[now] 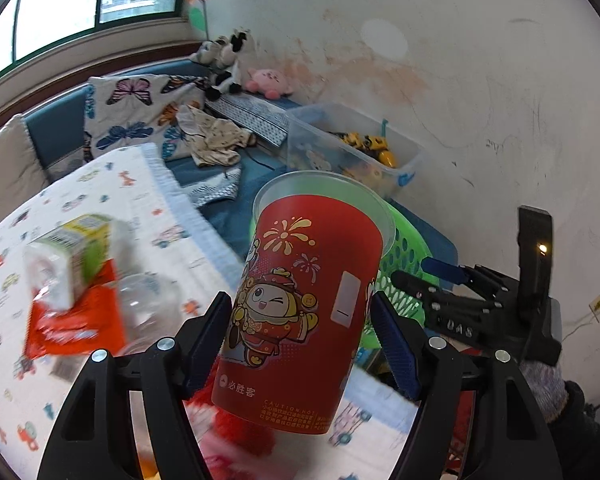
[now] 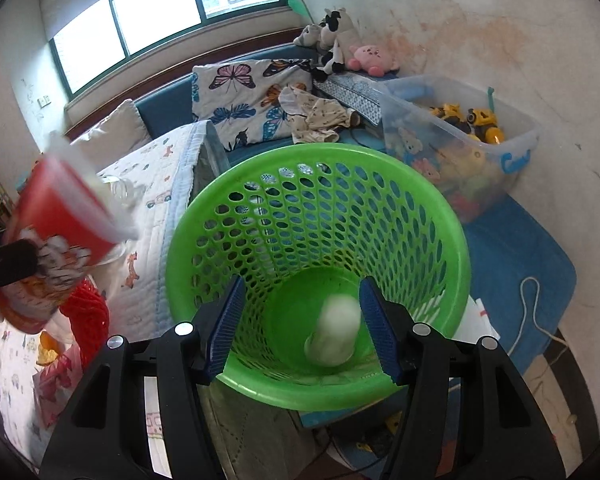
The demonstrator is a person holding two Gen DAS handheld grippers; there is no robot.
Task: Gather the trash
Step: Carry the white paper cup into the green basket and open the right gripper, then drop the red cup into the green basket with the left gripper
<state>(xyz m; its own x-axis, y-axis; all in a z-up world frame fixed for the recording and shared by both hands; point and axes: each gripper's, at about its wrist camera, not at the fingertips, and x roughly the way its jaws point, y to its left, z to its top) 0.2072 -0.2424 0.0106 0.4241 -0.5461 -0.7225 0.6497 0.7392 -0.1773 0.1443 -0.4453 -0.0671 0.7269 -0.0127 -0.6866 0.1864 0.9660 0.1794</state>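
My left gripper [image 1: 300, 332] is shut on a red paper cup [image 1: 300, 304] with cartoon print and holds it upright in the air. The cup shows blurred at the left of the right wrist view [image 2: 56, 220]. A green mesh basket [image 2: 260, 184] stands on the floor; its rim shows behind the cup in the left wrist view [image 1: 408, 248]. My right gripper [image 2: 300, 328] is open above the basket's mouth. A blurred white object [image 2: 336, 332] lies in the basket's bottom. My right gripper also shows at the right of the left wrist view [image 1: 428, 272].
On the quilted bed [image 1: 148, 184] lie a green and white carton [image 1: 72, 256], a red wrapper [image 1: 72, 320] and a clear plastic bottle [image 1: 148, 304]. A clear toy bin [image 2: 460, 148] stands by the wall. A red mesh thing [image 2: 88, 316] lies left of the basket.
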